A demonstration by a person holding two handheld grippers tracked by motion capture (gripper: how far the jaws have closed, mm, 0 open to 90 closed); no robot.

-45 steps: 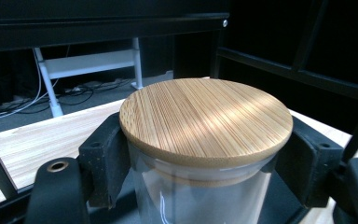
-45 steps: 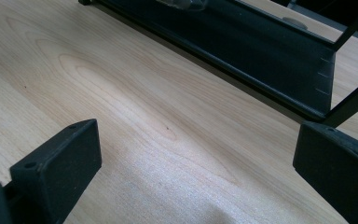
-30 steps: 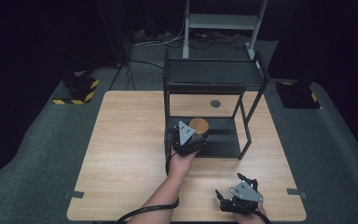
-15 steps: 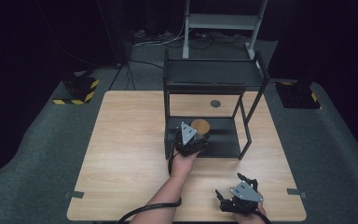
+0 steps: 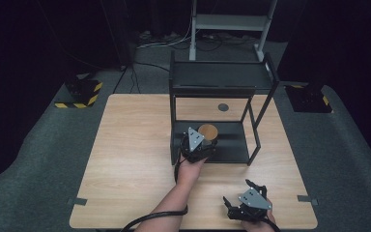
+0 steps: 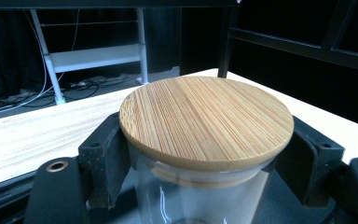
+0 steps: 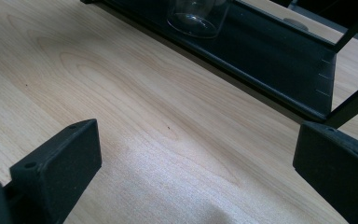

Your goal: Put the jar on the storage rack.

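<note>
jar [image 6: 200, 196] sits on black rack [image 5: 232, 145] lower shelf, posts flanking it.

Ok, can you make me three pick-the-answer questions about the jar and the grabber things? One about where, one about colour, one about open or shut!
1. Where is the jar?
A. on the rack's bottom shelf
B. on the rack's top shelf
C. on the floor

2. What colour is the jar's lid?
A. blue
B. light wood
C. red

3. How is the right gripper?
A. shut on the jar
B. shut on a spoon
C. open, holding nothing

Answers:
1. A: the high view shows the jar on the bottom shelf of the black rack.
2. B: the left gripper view shows striped bamboo-like wood.
3. C: its jaws stand wide apart over the bare table; the left gripper holds the jar.
</note>
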